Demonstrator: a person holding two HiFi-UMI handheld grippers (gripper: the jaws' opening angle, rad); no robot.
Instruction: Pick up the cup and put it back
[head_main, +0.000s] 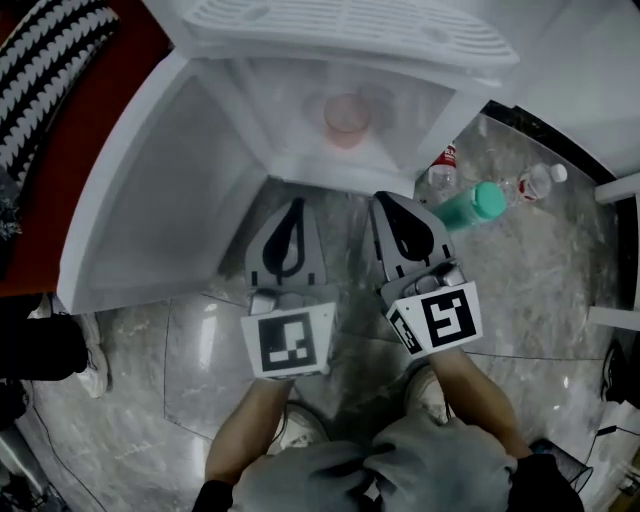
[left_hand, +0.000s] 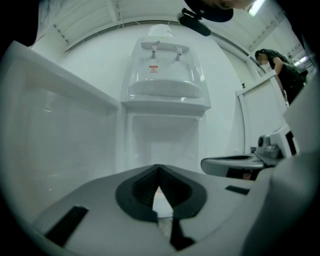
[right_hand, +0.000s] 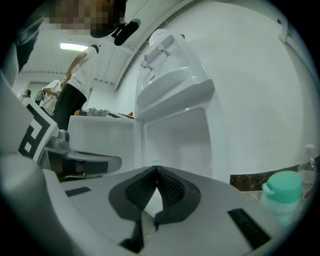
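Head view: your left tongs (head_main: 295, 205) and right tongs (head_main: 387, 202) sit pinched shut, empty, so spread one wide before reaching the cup (head_main: 346, 118).

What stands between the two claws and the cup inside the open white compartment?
Nothing visible does. The cup sits alone, hazy, inside the open compartment; the left claw and right claw, both shut, point at its open front. The bottles lie off to the right.
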